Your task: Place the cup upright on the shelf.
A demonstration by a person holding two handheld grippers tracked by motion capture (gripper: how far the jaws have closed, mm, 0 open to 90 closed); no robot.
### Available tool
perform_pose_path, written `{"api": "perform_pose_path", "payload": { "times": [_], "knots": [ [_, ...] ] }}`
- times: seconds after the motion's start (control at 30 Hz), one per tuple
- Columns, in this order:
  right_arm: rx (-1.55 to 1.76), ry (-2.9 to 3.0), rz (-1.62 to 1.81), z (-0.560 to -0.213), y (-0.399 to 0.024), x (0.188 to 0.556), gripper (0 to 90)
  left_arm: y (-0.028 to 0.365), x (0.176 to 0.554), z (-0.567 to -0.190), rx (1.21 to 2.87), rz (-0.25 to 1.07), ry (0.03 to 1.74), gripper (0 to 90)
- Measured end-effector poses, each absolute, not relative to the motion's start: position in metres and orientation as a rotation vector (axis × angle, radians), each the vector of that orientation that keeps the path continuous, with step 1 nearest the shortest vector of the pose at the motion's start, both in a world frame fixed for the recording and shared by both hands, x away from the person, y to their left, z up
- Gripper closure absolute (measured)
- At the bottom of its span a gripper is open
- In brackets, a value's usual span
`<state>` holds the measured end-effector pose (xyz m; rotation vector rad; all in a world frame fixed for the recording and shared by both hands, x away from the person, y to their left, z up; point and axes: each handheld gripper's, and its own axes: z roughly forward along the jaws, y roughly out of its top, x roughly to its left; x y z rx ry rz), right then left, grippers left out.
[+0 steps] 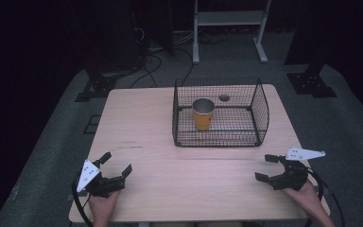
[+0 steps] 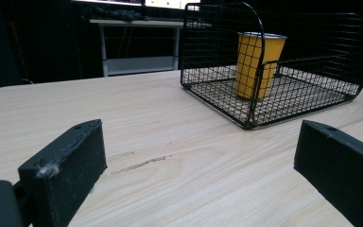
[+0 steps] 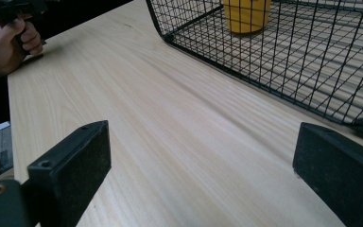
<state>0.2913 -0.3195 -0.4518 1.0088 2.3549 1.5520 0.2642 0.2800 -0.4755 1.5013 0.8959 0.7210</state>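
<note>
Two grippers sat over one light wooden table (image 1: 151, 118), both nearer the person than the single black wire basket (image 1: 263, 111). The left gripper (image 1: 116, 164), held in one hand (image 1: 105, 202) off the basket's near-left corner, had its jaws wide apart with nothing between them. One orange cup (image 1: 203, 114) stood upright inside the basket, toward its left side. The right gripper (image 1: 266, 168), off the basket's near-right corner, likewise had its jaws spread and empty.
</note>
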Motion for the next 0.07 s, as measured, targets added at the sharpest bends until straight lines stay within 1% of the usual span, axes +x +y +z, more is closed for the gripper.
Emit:
{"api": "perform_pose_path", "payload": {
  "times": [0.07],
  "knots": [
    [1.019,2.356,1.554,-0.4552,-0.3202,0.2864,4.6,0.28,0.2642,-0.4755,1.501,0.721,0.896,2.4]
  ]
}}
